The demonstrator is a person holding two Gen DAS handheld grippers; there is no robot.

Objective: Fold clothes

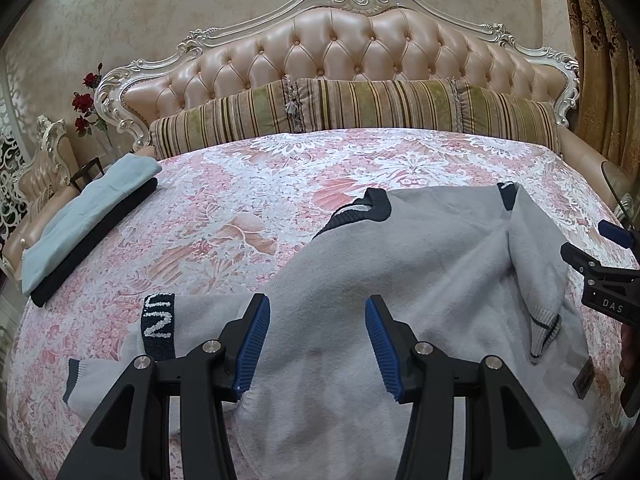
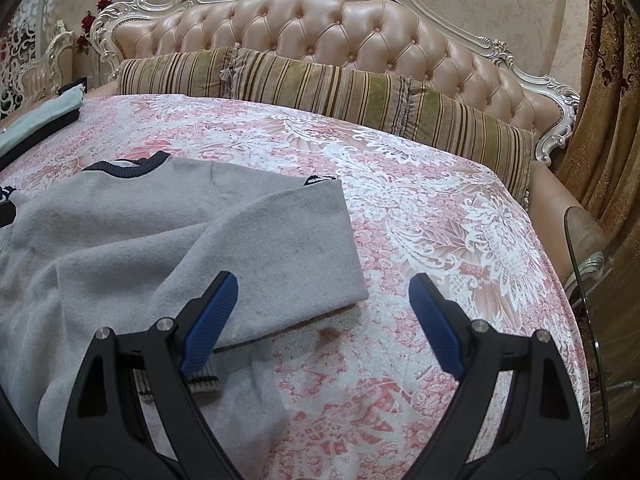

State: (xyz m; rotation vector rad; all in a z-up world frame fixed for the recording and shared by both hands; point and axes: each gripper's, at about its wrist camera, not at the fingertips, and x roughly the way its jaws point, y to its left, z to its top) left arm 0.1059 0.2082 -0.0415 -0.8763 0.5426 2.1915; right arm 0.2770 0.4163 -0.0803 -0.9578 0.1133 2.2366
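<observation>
Clearly, in the left wrist view, the left gripper (image 1: 318,346) hangs over the grey sweater (image 1: 400,264), which lies spread on the pink bedspread (image 1: 240,184). Its jaws stand partly apart and nothing is between them; the blue pads (image 1: 254,344) do not press the cloth. The gripper points forward and down, toward the middle of the sweater body. The left sleeve (image 1: 120,344) lies out to the side, still unfolded. If the jaws close where they are now, they would probably pinch only one layer of the body, and the fold could come crooked. The right gripper (image 1: 600,264) shows at the right edge.

In the right wrist view, the right gripper (image 2: 324,320) is wide open and holds nothing. It also points forward and down, over the edge of the sleeve (image 2: 280,248) that is already laid across the sweater. Its left pad is above the cloth, its right pad above bare bedspread. A careless touch here could drag this sleeve out of place and undo the fold. A folded stack (image 1: 80,216) waits far left on the bed.
</observation>
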